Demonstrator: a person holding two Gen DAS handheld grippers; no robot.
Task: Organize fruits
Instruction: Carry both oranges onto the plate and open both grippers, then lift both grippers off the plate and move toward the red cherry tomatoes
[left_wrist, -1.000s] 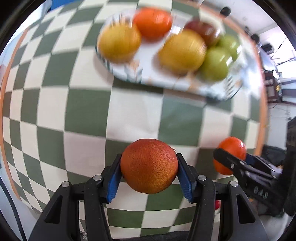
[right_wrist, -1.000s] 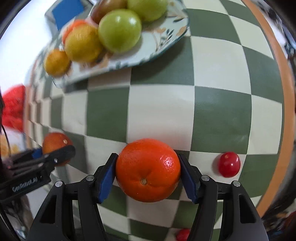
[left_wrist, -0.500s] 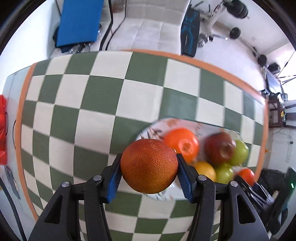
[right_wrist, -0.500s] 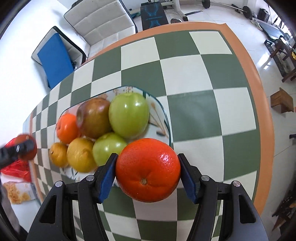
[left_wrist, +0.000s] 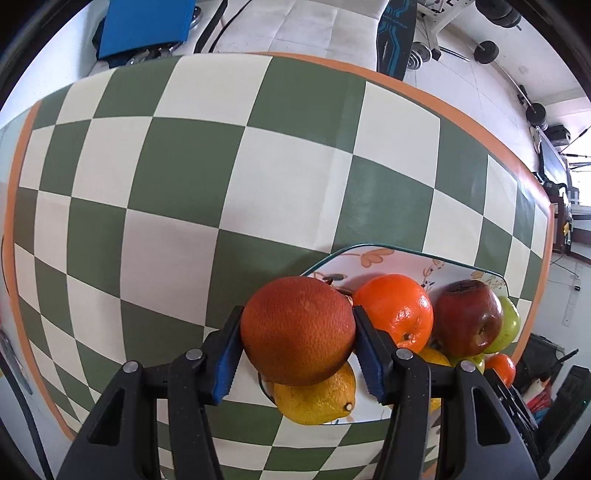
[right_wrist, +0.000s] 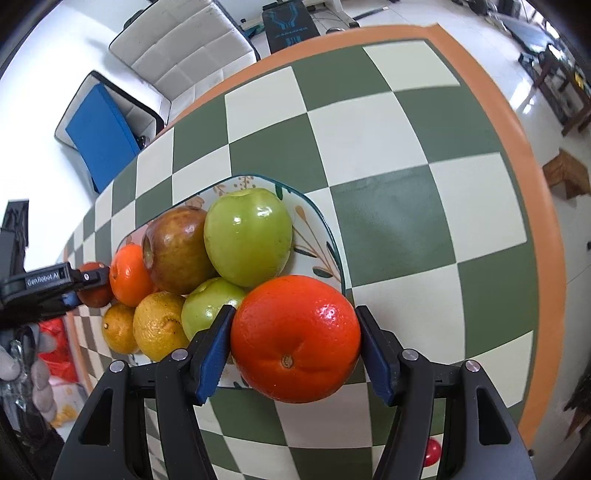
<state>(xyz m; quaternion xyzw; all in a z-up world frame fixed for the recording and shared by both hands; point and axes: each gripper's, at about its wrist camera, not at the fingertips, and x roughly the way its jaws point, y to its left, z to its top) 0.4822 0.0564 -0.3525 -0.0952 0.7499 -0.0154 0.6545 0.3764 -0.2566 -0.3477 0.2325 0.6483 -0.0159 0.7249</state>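
Both my grippers just swung over the plate (right_wrist: 334, 254): left gripper (left_wrist: 297, 349) clamps a dark orange (left_wrist: 297, 328), right gripper (right_wrist: 295, 347) a bright orange (right_wrist: 295, 338), ready to drop.

surface: green-white checkered table (left_wrist: 207, 206) | on it: floral plate (right_wrist: 325, 236), small red fruit (right_wrist: 431, 447)

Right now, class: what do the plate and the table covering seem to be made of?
Plate: probably glazed ceramic; glossy white surface, painted leaves, dark rim. Table covering: likely vinyl or oilcloth; smooth green and cream checks with a faint sheen and an orange border.
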